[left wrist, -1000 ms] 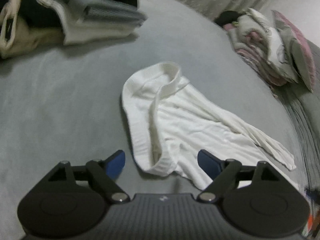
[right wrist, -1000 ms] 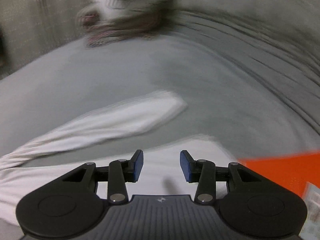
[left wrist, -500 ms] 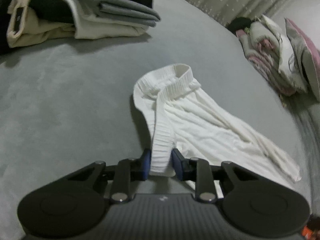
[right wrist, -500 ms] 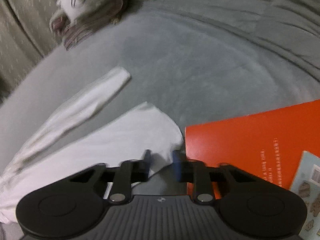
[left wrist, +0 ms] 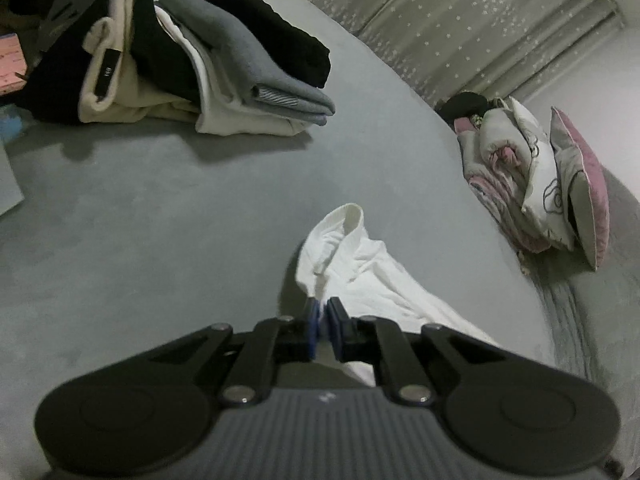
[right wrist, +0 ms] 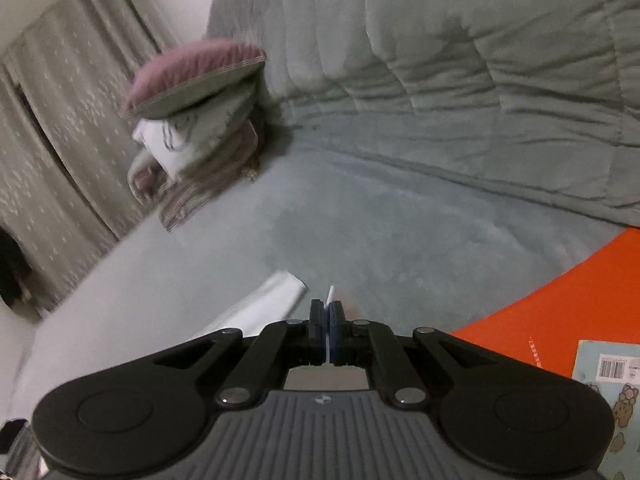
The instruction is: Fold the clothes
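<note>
A white long-sleeved garment (left wrist: 372, 272) lies on the grey bed cover (left wrist: 160, 216). Its ribbed hem bunches up ahead of my left gripper (left wrist: 323, 305), which is shut on that hem, the cloth pinched between the blue pads. In the right wrist view my right gripper (right wrist: 327, 312) is shut on a thin white edge of the same garment that sticks up between its pads. One white sleeve (right wrist: 264, 304) trails off to the left of that gripper. The part of the garment below both grippers is hidden.
A stack of folded clothes (left wrist: 224, 68) in black, grey and cream sits at the far left. Patterned pillows (left wrist: 552, 184) (right wrist: 192, 120) rest against a quilted grey duvet (right wrist: 460, 80). An orange book (right wrist: 568, 312) and a printed card (right wrist: 608, 396) lie at the right. Curtains (left wrist: 460, 12) hang behind.
Both grippers went from open to shut on the white garment, the left on the ribbed hem, the right on its edge. Both then lifted and pulled the cloth, which now bunches up.
</note>
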`<state>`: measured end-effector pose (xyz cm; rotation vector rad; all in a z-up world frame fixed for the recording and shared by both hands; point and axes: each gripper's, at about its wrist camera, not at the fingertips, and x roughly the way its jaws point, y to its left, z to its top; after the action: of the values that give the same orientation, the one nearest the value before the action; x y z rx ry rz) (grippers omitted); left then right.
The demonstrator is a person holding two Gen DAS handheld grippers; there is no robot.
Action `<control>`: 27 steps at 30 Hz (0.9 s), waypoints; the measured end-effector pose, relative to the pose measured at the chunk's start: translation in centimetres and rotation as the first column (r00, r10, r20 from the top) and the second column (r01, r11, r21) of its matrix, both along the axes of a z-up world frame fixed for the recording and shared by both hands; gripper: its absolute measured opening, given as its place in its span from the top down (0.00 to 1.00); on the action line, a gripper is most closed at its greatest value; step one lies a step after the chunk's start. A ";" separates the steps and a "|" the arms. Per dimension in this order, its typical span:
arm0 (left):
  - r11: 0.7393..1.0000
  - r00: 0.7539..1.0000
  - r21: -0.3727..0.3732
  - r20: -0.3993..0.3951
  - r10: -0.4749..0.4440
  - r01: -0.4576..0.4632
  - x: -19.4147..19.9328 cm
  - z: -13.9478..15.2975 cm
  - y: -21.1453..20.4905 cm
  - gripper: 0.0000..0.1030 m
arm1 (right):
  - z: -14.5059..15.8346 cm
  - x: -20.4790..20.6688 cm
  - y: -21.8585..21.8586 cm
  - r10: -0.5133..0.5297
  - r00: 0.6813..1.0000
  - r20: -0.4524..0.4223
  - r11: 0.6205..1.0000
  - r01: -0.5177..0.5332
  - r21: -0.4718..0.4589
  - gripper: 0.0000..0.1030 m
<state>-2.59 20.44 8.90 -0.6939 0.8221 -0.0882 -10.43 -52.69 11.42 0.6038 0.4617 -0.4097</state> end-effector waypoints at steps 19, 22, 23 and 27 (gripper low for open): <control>0.993 0.997 0.089 0.009 -0.082 0.081 -4.8 -1.0 0.0 0.95 | 1.4 -2.6 1.0 0.063 0.998 -0.010 0.997 -0.064 -0.035 0.95; 0.982 0.995 0.163 -0.053 -0.085 0.093 -5.2 -2.2 -0.6 0.97 | -0.4 -2.9 0.6 0.105 0.987 -0.120 0.993 -0.110 -0.038 0.95; 0.981 0.995 0.172 -0.064 -0.083 0.093 -5.2 -2.5 -0.5 0.97 | -0.9 -2.9 0.5 0.114 0.981 -0.155 0.992 -0.122 -0.042 0.95; 0.974 0.993 0.202 -0.080 -0.087 0.102 -5.1 -2.8 -0.8 0.97 | -2.2 -2.4 0.6 0.126 0.960 -0.249 0.986 -0.148 -0.070 0.95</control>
<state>-7.67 19.65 6.09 -0.4644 0.9179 -0.0635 -12.83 -52.09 9.19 0.4336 0.7137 -0.3711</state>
